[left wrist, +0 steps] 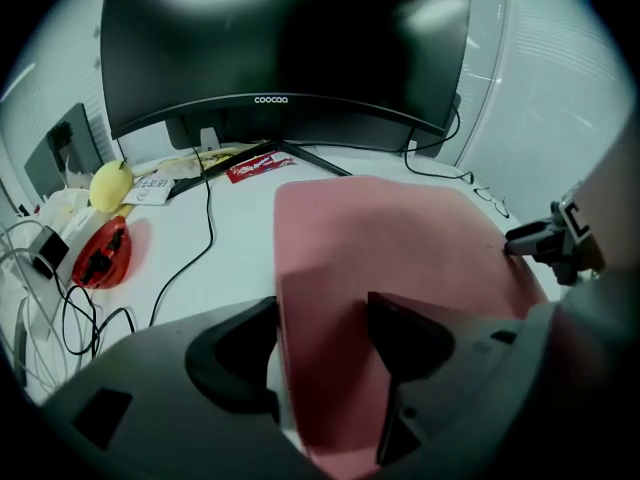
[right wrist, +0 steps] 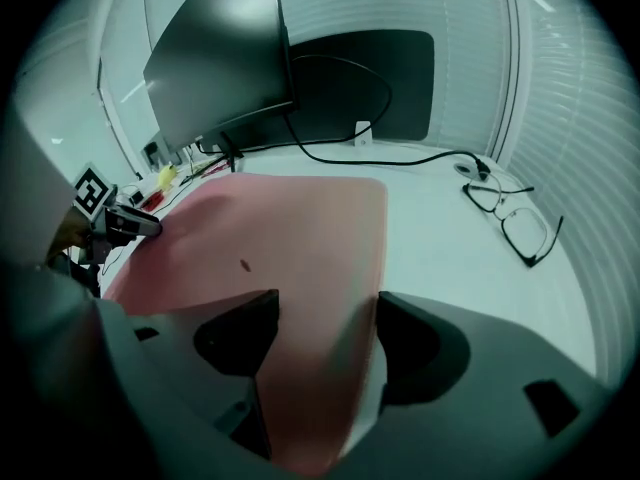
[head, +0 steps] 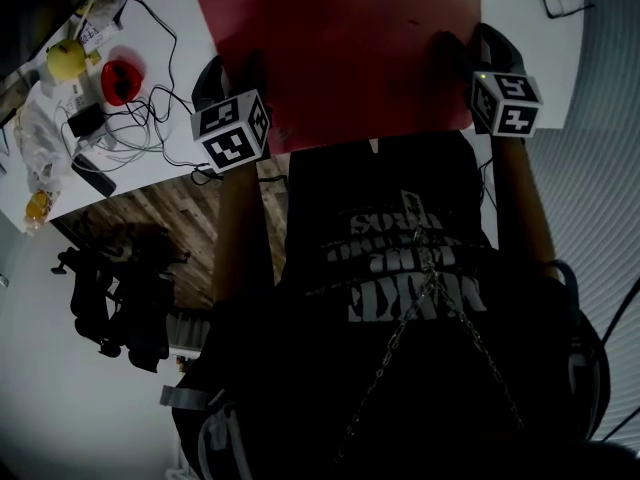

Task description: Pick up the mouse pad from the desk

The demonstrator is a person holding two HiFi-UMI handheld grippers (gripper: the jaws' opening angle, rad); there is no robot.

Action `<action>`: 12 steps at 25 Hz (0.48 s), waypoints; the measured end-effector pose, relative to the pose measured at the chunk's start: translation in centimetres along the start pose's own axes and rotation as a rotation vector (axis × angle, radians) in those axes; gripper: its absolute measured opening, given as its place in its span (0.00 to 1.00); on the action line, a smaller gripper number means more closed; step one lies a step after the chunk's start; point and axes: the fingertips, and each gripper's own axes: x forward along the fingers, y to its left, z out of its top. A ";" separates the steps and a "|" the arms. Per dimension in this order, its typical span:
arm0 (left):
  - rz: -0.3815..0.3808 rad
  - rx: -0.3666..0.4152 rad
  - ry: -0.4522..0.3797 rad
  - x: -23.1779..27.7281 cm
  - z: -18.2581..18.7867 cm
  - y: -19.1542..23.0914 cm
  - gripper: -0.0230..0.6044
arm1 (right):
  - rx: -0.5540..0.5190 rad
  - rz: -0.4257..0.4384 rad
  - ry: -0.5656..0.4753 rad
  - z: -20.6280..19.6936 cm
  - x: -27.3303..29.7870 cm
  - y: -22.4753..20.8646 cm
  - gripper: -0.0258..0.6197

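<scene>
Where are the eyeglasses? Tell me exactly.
In the right gripper view the eyeglasses lie on the white desk, right of the red mouse pad and apart from it; the head view shows them top right.

Between the jaws of the left gripper [left wrist: 325,343] a mouse pad [left wrist: 400,238] is seen with a matt, even red surface, cloth-like and without shine. The same dull finish is shown between the jaws of the right gripper [right wrist: 325,333]. Both pairs of jaws are formed of dark, matt, smooth plastic. To the left of the left gripper the desk [left wrist: 220,258] is seen as white, smooth and faintly sheened. Beyond that gripper a monitor [left wrist: 280,38] is presented with a glossy black screen in which lights are mirrored. To the right of the right gripper lie glasses [right wrist: 525,230] with a thin dark frame, whose material cannot be told. Behind the left gripper, past the desk's edge, a floor [head: 170,213] of wood-grain planks is seen.
</scene>
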 end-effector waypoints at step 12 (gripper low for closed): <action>-0.054 0.064 0.127 0.4 0.1 -1.3 0.30 | 0.049 0.044 0.085 0.4 0.0 2.8 0.15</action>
